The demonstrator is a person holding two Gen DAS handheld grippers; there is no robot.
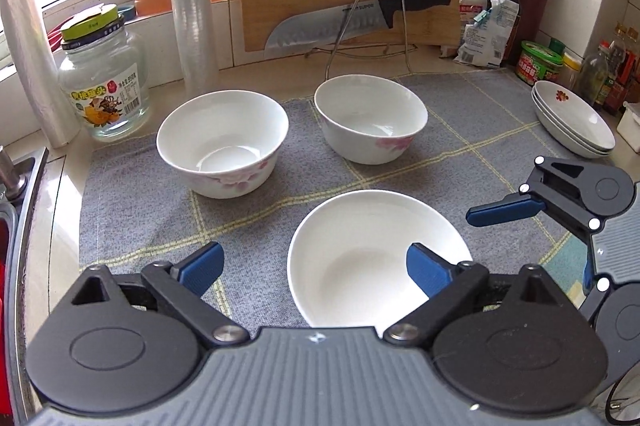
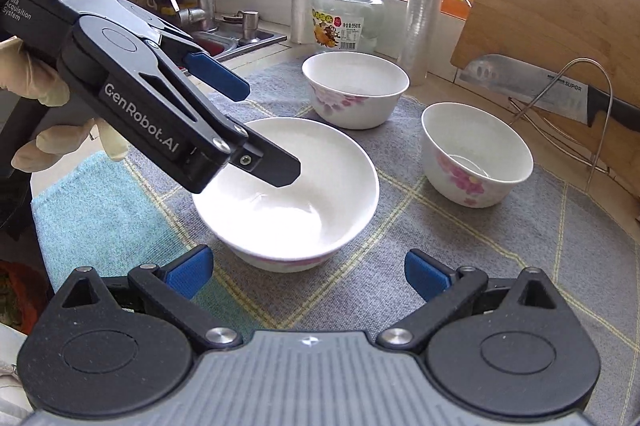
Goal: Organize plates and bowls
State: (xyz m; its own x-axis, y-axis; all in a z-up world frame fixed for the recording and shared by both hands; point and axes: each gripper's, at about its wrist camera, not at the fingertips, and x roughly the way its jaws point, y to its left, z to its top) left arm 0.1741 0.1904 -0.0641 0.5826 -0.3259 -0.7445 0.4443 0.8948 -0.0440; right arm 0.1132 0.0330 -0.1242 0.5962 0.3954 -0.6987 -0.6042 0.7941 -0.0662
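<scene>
1. Kitchen counter: the near bowl (image 1: 380, 258) sits on the grey mat (image 1: 132, 210). Two flowered bowls (image 1: 222, 142) stand behind it, and stacked plates (image 1: 576, 118) lie to its right at the mat's edge.
2. The left gripper (image 1: 314, 268) is spread wide with one finger over the bowl's rim; a shallow bite could tip or skid the bowl.
3. The right gripper (image 2: 308, 272) is spread and empty, just beside the bowl; the two grippers could collide.
4. Only the left view shows the plates; only the right shows the gloved hand (image 2: 48, 98).

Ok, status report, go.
Both tongs open, left tongs and right tongs, nothing held. Nearest bowl on mat, untouched. Two bowls behind. Path unblocked.
</scene>
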